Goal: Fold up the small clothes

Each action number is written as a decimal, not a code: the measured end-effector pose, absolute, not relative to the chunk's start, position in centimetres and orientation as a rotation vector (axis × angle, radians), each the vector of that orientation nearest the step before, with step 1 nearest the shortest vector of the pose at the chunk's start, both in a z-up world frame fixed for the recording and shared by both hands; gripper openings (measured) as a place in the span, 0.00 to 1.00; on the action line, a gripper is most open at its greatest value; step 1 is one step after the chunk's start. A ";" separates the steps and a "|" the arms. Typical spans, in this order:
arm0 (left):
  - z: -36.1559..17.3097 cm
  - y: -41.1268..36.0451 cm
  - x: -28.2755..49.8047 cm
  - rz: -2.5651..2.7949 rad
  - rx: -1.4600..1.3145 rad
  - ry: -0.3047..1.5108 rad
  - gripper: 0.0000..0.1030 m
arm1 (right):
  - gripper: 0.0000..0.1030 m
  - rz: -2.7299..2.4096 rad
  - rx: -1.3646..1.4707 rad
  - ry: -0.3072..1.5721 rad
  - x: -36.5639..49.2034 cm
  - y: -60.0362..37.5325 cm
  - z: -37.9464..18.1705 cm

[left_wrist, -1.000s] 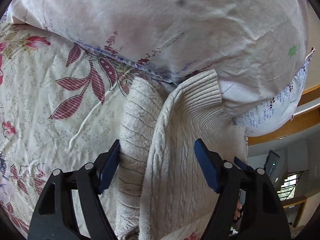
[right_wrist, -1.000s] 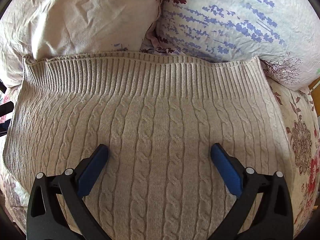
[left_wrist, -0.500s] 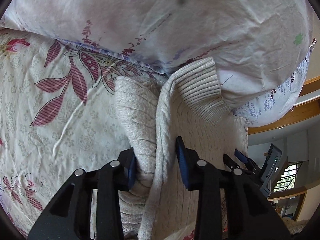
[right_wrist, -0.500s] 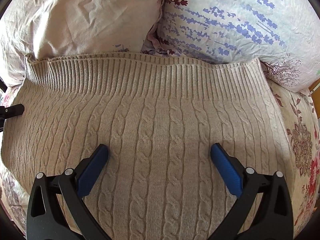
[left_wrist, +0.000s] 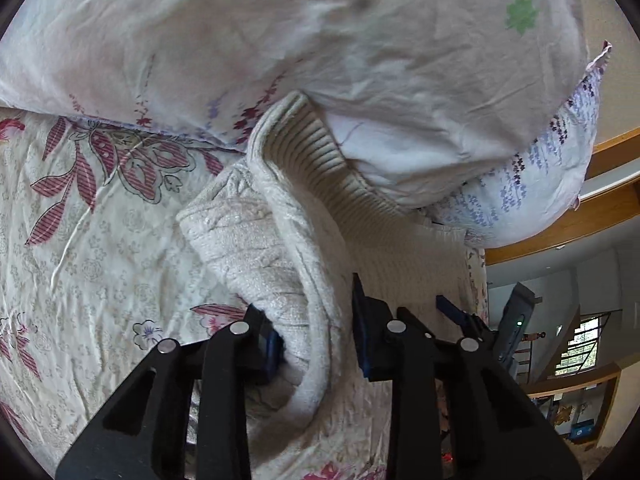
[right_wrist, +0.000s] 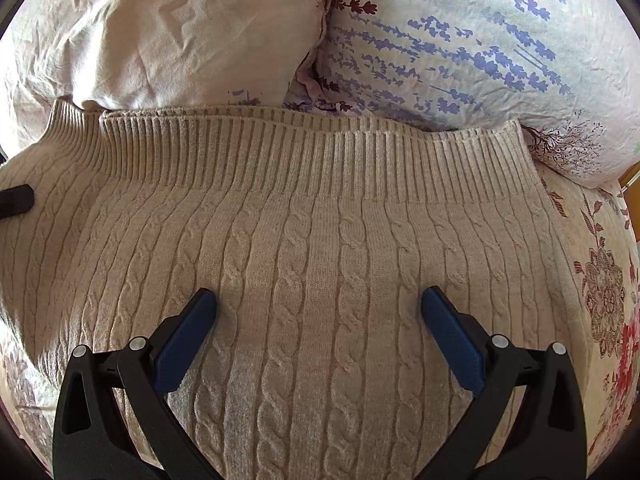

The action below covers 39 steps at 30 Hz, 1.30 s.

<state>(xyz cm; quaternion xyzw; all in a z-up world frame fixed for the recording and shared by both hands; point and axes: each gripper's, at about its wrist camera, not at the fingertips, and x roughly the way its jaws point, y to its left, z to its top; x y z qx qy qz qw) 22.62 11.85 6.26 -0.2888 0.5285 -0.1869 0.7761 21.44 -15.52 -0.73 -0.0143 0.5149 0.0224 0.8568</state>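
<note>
Sweater: beige cable knit, ribbed hem against 2 pillows, lower part cut off, lying on floral bedsheet. Left gripper: blue pads clamped on sweater's bunched side fold, contact partly hidden. Right gripper: jaws apart over flat knit

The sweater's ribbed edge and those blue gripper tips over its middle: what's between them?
Only cable-knit fabric of the sweater itself. In the right wrist view, nothing else lies between its ribbed band and the open right gripper.
</note>
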 end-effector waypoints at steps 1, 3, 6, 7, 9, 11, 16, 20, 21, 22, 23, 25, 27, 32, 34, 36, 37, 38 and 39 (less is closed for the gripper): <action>7.0 11.3 22.4 -0.420 -0.628 1.130 0.28 | 0.99 0.048 -0.031 1.080 21.4 -15.5 -0.7; 8.4 9.8 22.0 -0.445 -0.630 1.104 0.28 | 0.99 0.050 -0.031 1.076 21.3 -15.6 -0.7; 10.2 7.7 21.8 -0.472 -0.651 1.071 0.27 | 0.99 0.057 -0.033 1.069 21.2 -15.7 -0.7; 10.7 7.1 21.9 -0.482 -0.662 1.059 0.25 | 0.99 0.060 -0.033 1.064 21.0 -15.7 -0.7; 11.7 5.7 22.2 -0.513 -0.697 1.034 0.17 | 0.99 0.079 -0.031 1.045 20.7 -16.0 -0.7; 12.5 4.5 22.7 -0.546 -0.704 1.019 0.09 | 0.99 0.110 -0.031 1.013 20.2 -16.4 -0.7; 10.6 3.2 23.7 -0.499 -0.638 1.100 0.09 | 0.99 0.167 -0.030 1.004 19.3 -17.1 -0.4; 8.6 2.4 23.8 -0.479 -0.612 1.174 0.09 | 0.99 0.191 -0.024 1.012 19.1 -17.7 -0.3; 8.5 2.1 23.8 -0.482 -0.593 1.181 0.09 | 0.99 0.196 -0.026 1.017 19.1 -17.7 -0.2; 8.4 1.6 23.8 -0.486 -0.575 1.187 0.10 | 0.99 0.210 -0.026 1.026 19.1 -17.8 0.0; 8.2 1.2 24.0 -0.492 -0.573 1.193 0.10 | 0.99 0.238 -0.010 1.032 19.1 -18.2 0.3; 7.6 1.3 24.2 -0.498 -0.605 1.203 0.10 | 0.99 0.336 0.113 1.015 19.2 -19.9 1.3; 6.9 1.7 24.3 -0.497 -0.642 1.207 0.10 | 0.99 0.448 0.329 0.986 19.2 -22.5 2.2; 6.0 2.2 24.1 -0.514 -0.723 1.210 0.12 | 0.97 0.634 0.804 1.073 22.0 -25.7 0.6; 5.9 2.3 24.1 -0.522 -0.756 1.202 0.15 | 0.87 0.670 0.876 1.107 22.8 -25.2 -0.1; 6.0 2.7 23.8 -0.537 -0.791 1.187 0.17 | 0.85 0.720 0.939 1.129 23.7 -24.3 -0.5; 6.2 2.7 23.6 -0.548 -0.802 1.178 0.21 | 0.85 0.734 0.952 1.157 24.1 -23.7 -0.9; 6.3 3.0 23.4 -0.536 -0.799 1.174 0.20 | 0.84 0.750 0.972 1.179 24.1 -23.0 -1.3; 6.4 3.3 23.1 -0.528 -0.800 1.170 0.21 | 0.82 0.771 1.004 1.190 24.3 -22.5 -1.6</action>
